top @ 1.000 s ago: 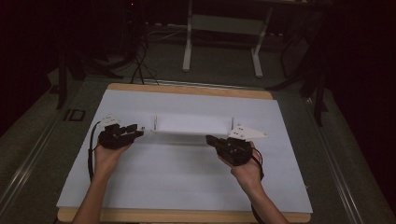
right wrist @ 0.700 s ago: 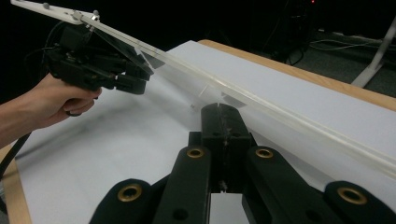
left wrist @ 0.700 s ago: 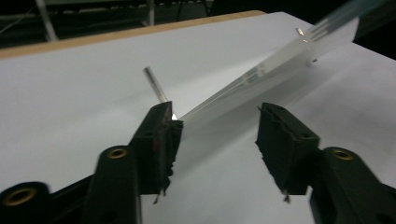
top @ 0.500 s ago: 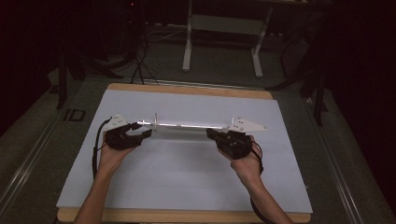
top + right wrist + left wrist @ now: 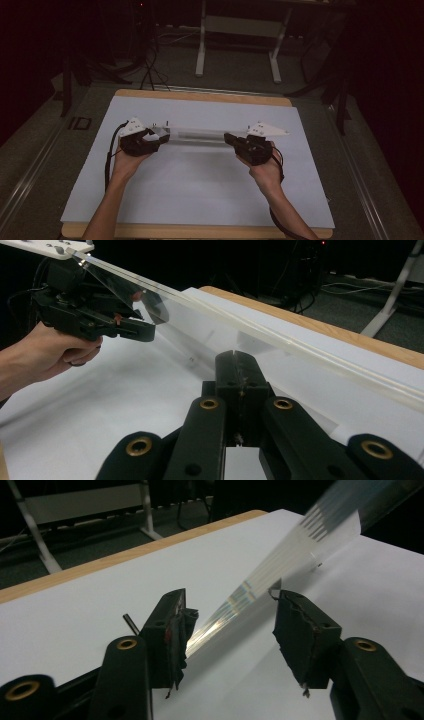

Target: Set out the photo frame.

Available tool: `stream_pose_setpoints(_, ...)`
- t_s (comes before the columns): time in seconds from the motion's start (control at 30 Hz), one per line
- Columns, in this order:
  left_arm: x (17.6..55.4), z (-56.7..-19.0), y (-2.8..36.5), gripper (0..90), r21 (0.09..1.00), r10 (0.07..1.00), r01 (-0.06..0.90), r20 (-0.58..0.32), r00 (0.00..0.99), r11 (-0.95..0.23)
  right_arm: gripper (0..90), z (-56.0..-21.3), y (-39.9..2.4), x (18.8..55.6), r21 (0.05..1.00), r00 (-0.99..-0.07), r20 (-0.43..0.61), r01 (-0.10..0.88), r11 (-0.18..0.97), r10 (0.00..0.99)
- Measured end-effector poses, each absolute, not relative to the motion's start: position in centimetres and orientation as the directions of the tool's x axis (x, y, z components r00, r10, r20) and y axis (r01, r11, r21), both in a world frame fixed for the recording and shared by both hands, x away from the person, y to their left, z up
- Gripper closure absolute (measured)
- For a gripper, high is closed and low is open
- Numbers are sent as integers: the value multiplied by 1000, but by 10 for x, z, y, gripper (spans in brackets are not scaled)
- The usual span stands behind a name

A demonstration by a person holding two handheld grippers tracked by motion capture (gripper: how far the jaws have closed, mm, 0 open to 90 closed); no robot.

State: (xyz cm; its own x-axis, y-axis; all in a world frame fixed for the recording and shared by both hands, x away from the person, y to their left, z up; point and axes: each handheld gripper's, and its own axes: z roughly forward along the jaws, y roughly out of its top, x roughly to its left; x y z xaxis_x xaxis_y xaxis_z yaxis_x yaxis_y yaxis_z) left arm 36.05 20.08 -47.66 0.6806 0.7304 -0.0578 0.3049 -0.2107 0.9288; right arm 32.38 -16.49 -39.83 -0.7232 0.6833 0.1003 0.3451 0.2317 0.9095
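Observation:
A long clear plastic sheet [image 5: 200,135] hangs level above the white mat [image 5: 200,195], stretched between the two grippers. My right gripper [image 5: 231,139] is shut on its right end; in the right gripper view the closed jaws [image 5: 235,365] meet at the sheet's lower edge [image 5: 280,340]. My left gripper [image 5: 161,134] stands at the other end. In the left gripper view its jaws [image 5: 230,625] are apart with the sheet [image 5: 300,545] running between them, its edge against the left pad [image 5: 177,630] and clear of the right one. Those jaws have just been closing a little.
The white mat covers a wooden table whose rim [image 5: 200,96] shows at the back. Behind the table stands a metal desk frame [image 5: 202,45], with cables [image 5: 150,70] on the dark floor. A cable [image 5: 107,160] trails from the left gripper.
The sheet, a broad flat band a second ago, now shows as a thin strip. The left hand has shifted slightly right and up; its jaws spread wider. The right hand stayed put.

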Motion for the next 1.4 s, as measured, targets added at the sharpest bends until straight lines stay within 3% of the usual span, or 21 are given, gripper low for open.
stream_pose_setpoints(0.5, 365, -476, 201, 480, 932, 729, 303, -65, 682, -200, 900, -399, -168, 330, 904, -705, 72, 345, 252, 706)
stream_pose_setpoints(0.83, 365, -474, 201, 482, 924, 724, 312, -59, 688, -221, 900, -405, -195, 328, 895, -678, 69, 367, 255, 732)
stream_pose_setpoints(0.9, 365, -474, 202, 487, 923, 722, 314, -60, 689, -223, 830, -413, -209, 328, 887, -658, 82, 391, 247, 749)
stream_pose_setpoints(1.0, 365, -474, 202, 487, 922, 722, 316, -63, 689, -222, 806, -418, -217, 327, 879, -645, 85, 407, 248, 759)
stream_pose_setpoints(1.1, 366, -474, 202, 488, 923, 723, 317, -65, 688, -219, 703, -430, -236, 324, 858, -621, 70, 436, 270, 781)
stream_pose_setpoints(1.4, 367, -473, 202, 487, 923, 729, 323, -72, 681, -210, 551, -446, -274, 329, 845, -542, 81, 482, 231, 836)
